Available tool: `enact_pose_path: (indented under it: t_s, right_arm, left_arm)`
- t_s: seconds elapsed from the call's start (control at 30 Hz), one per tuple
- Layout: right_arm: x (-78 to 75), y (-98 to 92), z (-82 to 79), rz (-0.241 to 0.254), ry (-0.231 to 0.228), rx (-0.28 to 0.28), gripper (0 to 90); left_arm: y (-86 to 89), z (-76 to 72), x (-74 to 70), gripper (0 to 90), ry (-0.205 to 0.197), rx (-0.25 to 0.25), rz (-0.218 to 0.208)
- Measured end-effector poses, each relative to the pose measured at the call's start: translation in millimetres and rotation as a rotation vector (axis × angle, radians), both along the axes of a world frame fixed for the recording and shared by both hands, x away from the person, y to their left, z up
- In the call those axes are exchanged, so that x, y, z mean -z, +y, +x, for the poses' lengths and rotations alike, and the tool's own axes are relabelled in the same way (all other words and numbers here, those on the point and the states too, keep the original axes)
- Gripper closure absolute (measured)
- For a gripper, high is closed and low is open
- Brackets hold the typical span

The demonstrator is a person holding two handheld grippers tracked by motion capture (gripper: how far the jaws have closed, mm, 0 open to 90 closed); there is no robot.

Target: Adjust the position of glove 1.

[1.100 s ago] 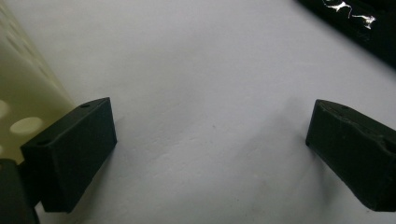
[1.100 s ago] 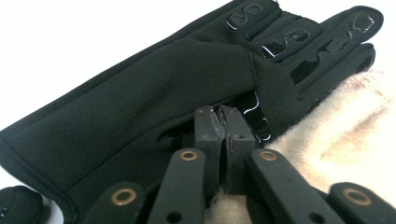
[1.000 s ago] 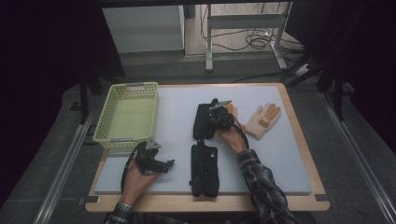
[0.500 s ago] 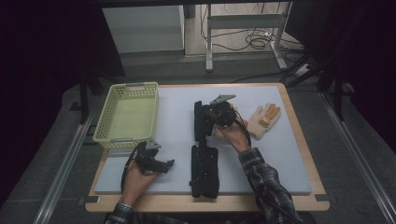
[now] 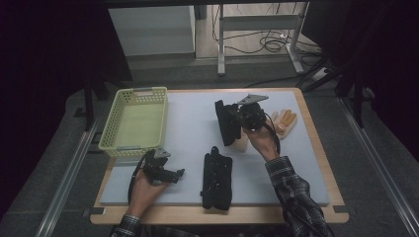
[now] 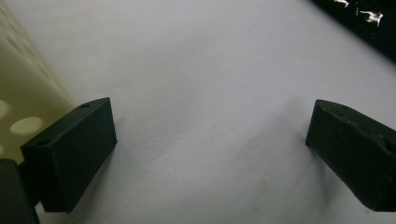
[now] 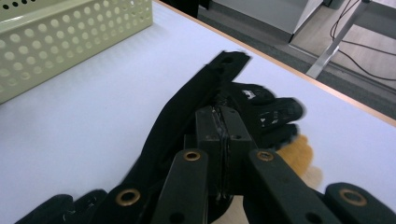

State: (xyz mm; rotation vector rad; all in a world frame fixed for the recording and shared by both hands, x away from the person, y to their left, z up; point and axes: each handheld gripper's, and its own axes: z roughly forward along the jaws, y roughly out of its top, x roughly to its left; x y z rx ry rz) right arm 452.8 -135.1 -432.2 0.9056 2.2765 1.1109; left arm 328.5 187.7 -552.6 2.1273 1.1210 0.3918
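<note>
A: Far left, what lies by the left gripper point(image 5: 170, 173)?

B: The basket point(image 5: 134, 119) stands just behind it on the mat point(image 5: 188, 123); in the left gripper view its perforated wall point(image 6: 18, 112) sits just past one jaw. The jaws stand wide apart with only bare mat point(image 6: 205, 116) between them, low over the surface.

A: And to that gripper's right?

B: A black glove point(image 5: 216, 180) lies flat on the mat, near the front edge, just beside the left gripper and well below the right one.

A: The right gripper point(image 5: 236, 120)?

B: Raised off the mat, jaws pressed together on a second black glove point(image 5: 226, 122), which hangs from them. The right gripper view shows the pads pinching the glove's fabric point(image 7: 187, 116), its fingers point(image 7: 275, 114) spread beyond the tips.

A: Anything under or past it?

B: A tan glove point(image 5: 241, 142) lies on the mat straight beneath the hanging one, partly hidden by it. Another tan glove point(image 5: 285, 121) rests to the right gripper's right, near the table's edge point(image 5: 316, 148).
</note>
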Motion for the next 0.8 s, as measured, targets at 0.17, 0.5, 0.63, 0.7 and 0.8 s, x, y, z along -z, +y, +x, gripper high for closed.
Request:
enact_pose_path:
  t_s: [0.17, 0.5, 0.63, 0.7, 0.8]
  right_arm:
    - [-1.8, -11.1, -11.0, -0.002, -0.001, -0.007, 87.6]
    - [0.0, -44.7, -67.6, 0.015, 0.025, -0.037, 87.6]
    - [5.0, -55.0, -95.4, -0.005, 0.038, -0.060, 87.6]
    - [10.5, -59.6, -114.6, -0.030, 0.048, -0.072, 87.6]
    - [17.7, -57.9, -129.0, -0.064, 0.050, -0.092, 87.5]
  left_arm:
    - [0.0, 0.0, 0.0, 1.8, -0.001, 0.000, 0.001]
    - [-0.2, 0.1, 0.1, 1.8, -0.002, -0.002, -0.001]
    - [-0.2, 0.1, 0.0, 1.8, -0.001, -0.002, -0.001]
    - [-0.4, 0.0, 0.2, 1.8, -0.002, -0.004, -0.003]
    - [-0.4, 0.0, 0.2, 1.8, -0.002, -0.004, -0.003]
